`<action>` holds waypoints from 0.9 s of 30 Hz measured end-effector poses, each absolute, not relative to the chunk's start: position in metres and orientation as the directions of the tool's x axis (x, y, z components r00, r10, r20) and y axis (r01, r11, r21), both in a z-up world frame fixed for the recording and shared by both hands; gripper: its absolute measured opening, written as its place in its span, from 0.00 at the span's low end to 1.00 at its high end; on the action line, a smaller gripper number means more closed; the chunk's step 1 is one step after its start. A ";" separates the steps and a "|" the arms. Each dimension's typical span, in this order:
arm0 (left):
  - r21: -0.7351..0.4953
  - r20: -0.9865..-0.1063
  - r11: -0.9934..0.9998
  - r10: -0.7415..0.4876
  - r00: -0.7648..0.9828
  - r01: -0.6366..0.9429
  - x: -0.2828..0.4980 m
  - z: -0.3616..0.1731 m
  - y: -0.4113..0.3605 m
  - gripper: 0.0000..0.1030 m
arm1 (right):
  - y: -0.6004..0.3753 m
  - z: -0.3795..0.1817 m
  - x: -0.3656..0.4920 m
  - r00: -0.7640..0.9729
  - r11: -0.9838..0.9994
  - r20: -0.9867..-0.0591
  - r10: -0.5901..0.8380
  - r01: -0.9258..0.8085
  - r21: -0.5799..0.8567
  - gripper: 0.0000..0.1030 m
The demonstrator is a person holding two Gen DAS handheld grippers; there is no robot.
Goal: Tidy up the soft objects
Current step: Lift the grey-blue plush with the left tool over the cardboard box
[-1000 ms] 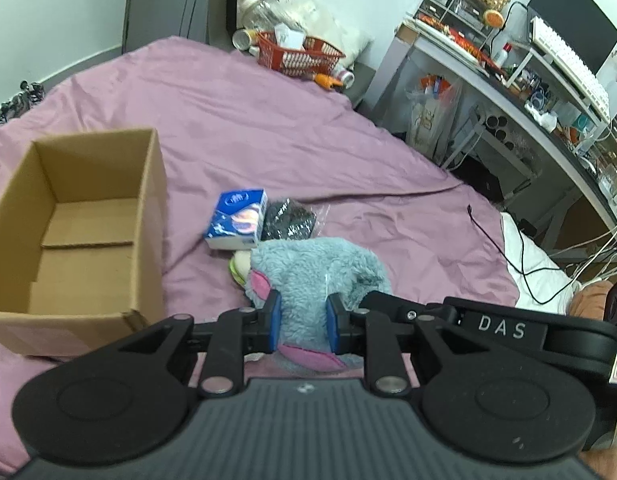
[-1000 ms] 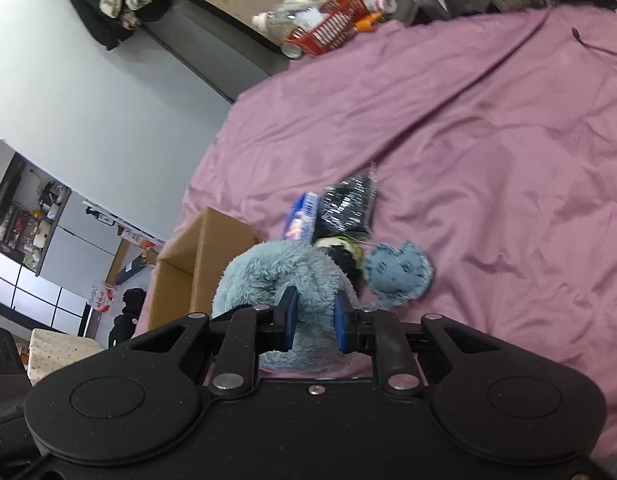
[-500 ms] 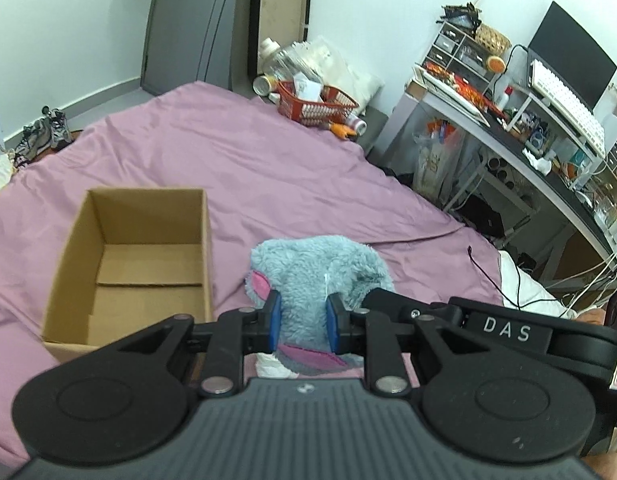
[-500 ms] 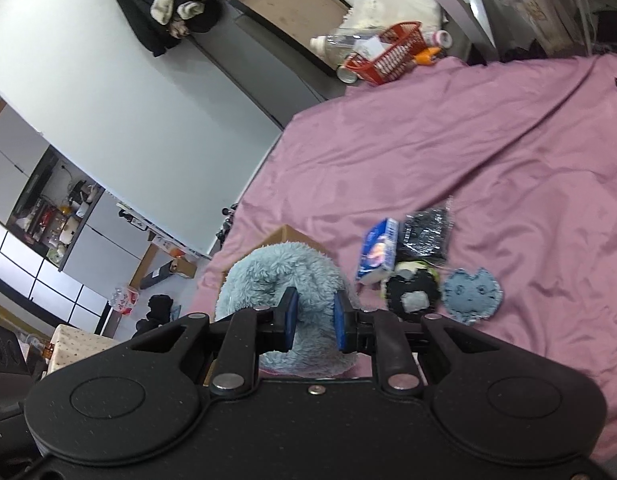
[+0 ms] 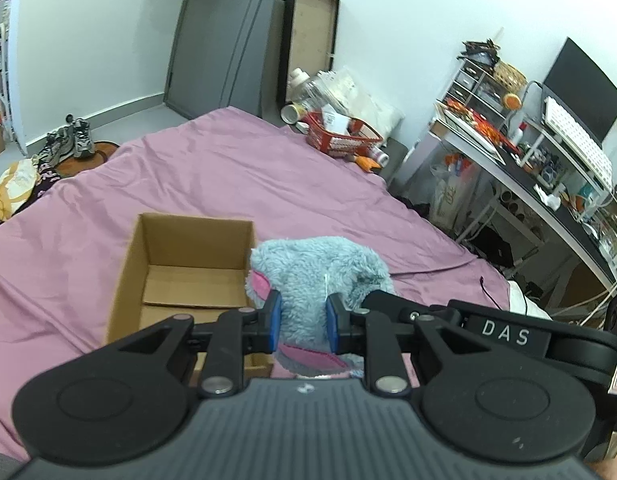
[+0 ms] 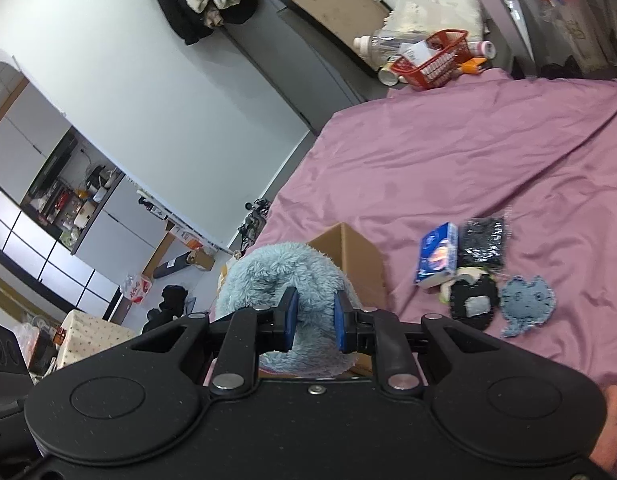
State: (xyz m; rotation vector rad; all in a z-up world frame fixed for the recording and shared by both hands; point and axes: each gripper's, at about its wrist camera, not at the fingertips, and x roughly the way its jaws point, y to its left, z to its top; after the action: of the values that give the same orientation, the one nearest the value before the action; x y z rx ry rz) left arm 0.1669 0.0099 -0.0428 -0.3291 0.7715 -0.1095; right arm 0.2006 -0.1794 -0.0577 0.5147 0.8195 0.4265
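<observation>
**Fluffy toy being carried in two grippers beside the open box**

A fluffy pale-blue plush toy with pink patches (image 5: 316,276) is being held clear of the purple bedspread (image 5: 228,176) by both tools. The left gripper (image 5: 303,322) is being kept pinched on the toy's fur, its blue pads (image 5: 274,320) being pressed into the plush from either side. The right gripper (image 6: 314,318) is likewise being clamped on the same toy (image 6: 280,276), a fold of fur being squeezed between its jaws. In the left wrist view, the right tool's black body is being seen reaching in from the right, just beside the toy.

An open brown cardboard box (image 5: 180,272) is being shown lying on the bedspread toward its near left corner; the toy is being held just beside the box's right wall, partly overlapping it.

Further toward the middle of the bedspread, a blue-and-white tissue pack (image 6: 436,256), a black item in clear wrap (image 6: 482,240), a black round pad (image 6: 474,304) and a blue denim cat-shaped patch (image 6: 528,304) are being left in a close cluster. A red plastic basket (image 5: 342,140) is being seen at the far edge.
</observation>
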 end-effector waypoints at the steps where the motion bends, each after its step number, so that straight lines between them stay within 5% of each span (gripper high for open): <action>1: -0.330 -0.665 0.944 -0.212 0.716 -0.026 0.166 -0.042 0.013 0.21 | -0.175 -0.057 0.201 0.610 0.795 -0.574 0.547 -0.163 0.584 0.18; 27: -0.398 -0.714 0.903 -0.193 0.673 -0.164 0.193 -0.105 0.110 0.21 | -0.078 -0.100 0.237 0.516 0.830 -0.671 0.532 -0.160 0.534 0.19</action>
State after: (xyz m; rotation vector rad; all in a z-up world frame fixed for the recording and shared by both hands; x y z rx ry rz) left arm 0.1932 0.1100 -0.1048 -0.4583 0.8399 -0.0168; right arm 0.2367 -0.0777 -0.1003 0.4384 0.9434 0.4316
